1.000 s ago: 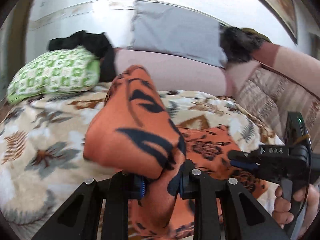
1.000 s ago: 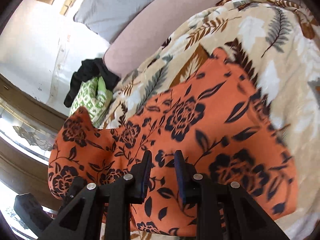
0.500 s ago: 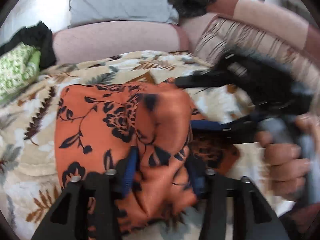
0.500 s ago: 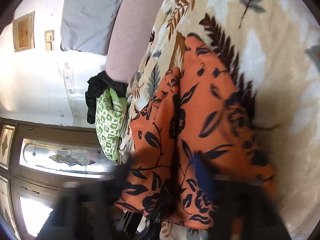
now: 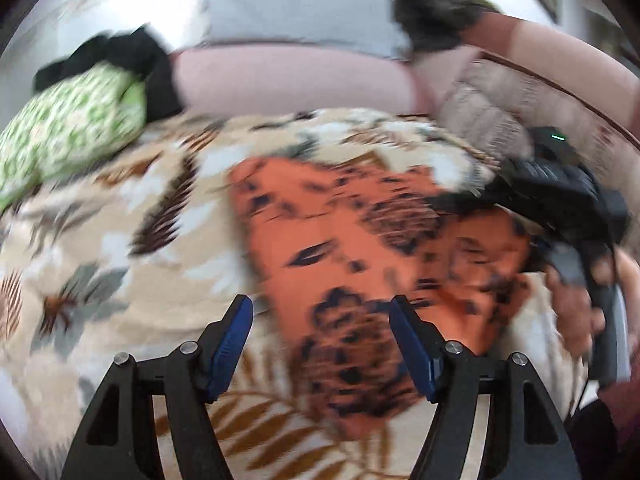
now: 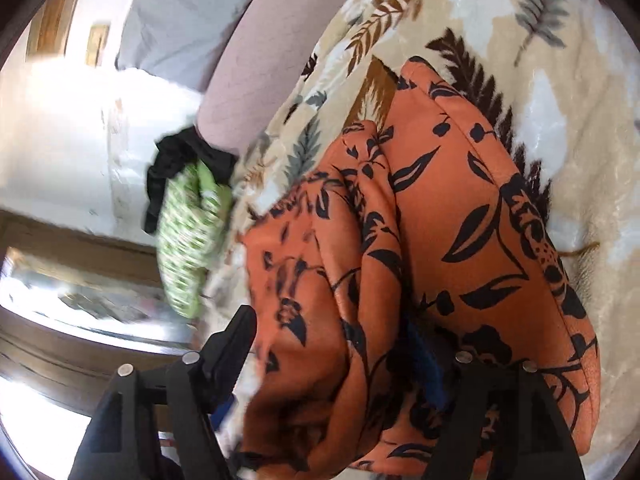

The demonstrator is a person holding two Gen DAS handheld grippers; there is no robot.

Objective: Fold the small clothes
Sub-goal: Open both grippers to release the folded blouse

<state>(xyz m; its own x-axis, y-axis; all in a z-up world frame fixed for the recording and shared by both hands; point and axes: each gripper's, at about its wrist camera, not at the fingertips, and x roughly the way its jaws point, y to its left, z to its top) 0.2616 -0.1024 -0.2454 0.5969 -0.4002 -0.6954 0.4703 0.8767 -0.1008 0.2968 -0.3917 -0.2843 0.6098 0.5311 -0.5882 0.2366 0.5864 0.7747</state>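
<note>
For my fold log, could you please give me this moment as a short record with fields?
surface: leaf-print blanket
garment: orange floral cloth, folded over itself, lying on the blanket
left gripper: jaws have just been opening; now wide, nothing pinched
right gripper: jaws just opened; cloth bunched between them, not pinched
background: green patterned pillow, grey cushion

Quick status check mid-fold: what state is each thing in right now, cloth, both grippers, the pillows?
Orange floral cloth: folded over, lying bunched on the blanket, gripped by neither gripper.
Left gripper: jaws apart, just been opening, over the cloth's near edge.
Right gripper: jaws apart after opening, cloth loose between them.
Leaf-print blanket: spread out under the cloth.
Green pillow: lying at the blanket's far edge.
Grey cushion: propped against the wall.
</note>
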